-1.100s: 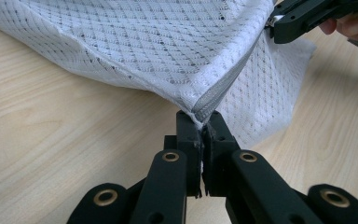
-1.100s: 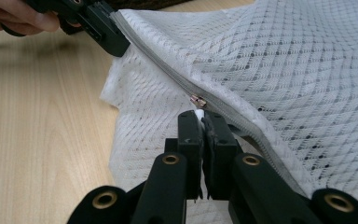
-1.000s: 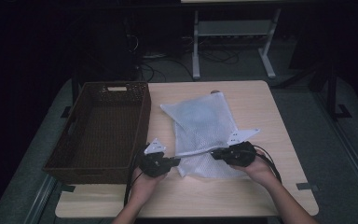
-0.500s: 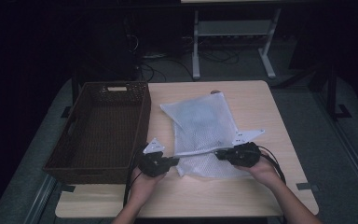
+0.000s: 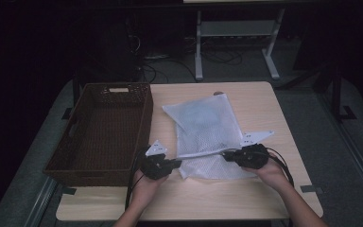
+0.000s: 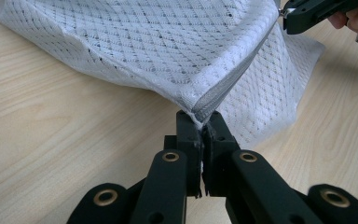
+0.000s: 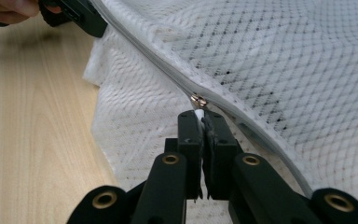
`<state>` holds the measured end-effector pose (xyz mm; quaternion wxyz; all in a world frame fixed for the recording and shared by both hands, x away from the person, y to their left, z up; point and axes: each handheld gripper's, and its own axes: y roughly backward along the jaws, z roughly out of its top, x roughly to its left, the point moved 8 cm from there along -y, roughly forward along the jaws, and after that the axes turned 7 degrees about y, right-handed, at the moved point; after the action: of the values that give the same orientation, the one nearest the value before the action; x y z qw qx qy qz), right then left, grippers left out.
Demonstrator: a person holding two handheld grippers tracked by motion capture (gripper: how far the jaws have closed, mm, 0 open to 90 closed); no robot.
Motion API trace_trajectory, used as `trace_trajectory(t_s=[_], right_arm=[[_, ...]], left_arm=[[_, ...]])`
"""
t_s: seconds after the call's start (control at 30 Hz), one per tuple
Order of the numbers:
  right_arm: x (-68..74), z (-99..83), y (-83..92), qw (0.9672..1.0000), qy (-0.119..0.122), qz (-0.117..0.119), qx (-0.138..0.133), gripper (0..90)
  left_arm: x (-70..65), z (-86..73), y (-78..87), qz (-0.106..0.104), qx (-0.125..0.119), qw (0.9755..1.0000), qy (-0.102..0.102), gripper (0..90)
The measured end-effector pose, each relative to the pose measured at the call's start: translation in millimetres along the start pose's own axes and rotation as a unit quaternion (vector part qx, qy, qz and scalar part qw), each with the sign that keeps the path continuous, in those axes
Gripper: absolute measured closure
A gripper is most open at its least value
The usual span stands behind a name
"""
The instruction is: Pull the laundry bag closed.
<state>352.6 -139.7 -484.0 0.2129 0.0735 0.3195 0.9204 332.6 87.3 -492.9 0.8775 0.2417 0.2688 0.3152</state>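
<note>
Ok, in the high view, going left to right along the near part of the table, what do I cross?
Basket → left gripper, shut on the bag's corner → mesh bag → right gripper, shut on the zip pull.

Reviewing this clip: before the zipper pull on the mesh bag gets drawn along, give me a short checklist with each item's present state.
1. Left gripper clamped on the end of the mesh bag at the zipper: ok, fingers closed on the fabric.
2. Right gripper pinching the zipper pull: ok, its white tab sits between the closed fingers.
3. Zipper line taut between both grippers: ok, it runs straight.
4. Bag clear of the wicker basket: ok, apart on the table.
5. Contents inside the bag: cannot tell, only a round bluish shape shows through the mesh.
</note>
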Motion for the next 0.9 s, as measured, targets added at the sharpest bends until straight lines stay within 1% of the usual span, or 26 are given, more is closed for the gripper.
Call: trace_trajectory(t_s=[0.17, 0.27, 0.47, 0.7, 0.73, 0.9], right_arm=[[-1.1, -1.4, 0.7, 1.0, 0.0, 0.0, 0.002, 86.4], [-3.7, -3.8, 1.4, 1.0, -0.003, -0.005, 0.006, 86.4], [-9.9, -7.3, 6.2, 0.9999, -0.01, -0.011, 0.005, 86.4], [-13.7, -10.3, 7.3, 0.9997, -0.012, -0.019, 0.009, 86.4], [-15.4, -11.5, 9.0, 0.9996, -0.016, -0.02, 0.009, 86.4], [-18.7, -13.9, 11.0, 0.9994, -0.018, -0.026, 0.011, 86.4]], left_arm=[[-0.9, 0.0, -0.5, 0.005, -0.001, 1.0, -0.002, 87.5], [0.0, -0.1, 0.2, 0.007, -0.001, 1.0, -0.001, 87.5], [0.7, 0.1, 0.5, 0.006, -0.002, 1.0, 0.002, 87.5], [1.0, 0.1, 0.8, 0.007, -0.002, 1.0, 0.004, 87.5], [1.3, -0.1, 0.9, 0.007, -0.002, 1.0, 0.005, 87.5], [0.6, -0.2, 0.6, 0.007, -0.001, 1.0, 0.003, 87.5]])
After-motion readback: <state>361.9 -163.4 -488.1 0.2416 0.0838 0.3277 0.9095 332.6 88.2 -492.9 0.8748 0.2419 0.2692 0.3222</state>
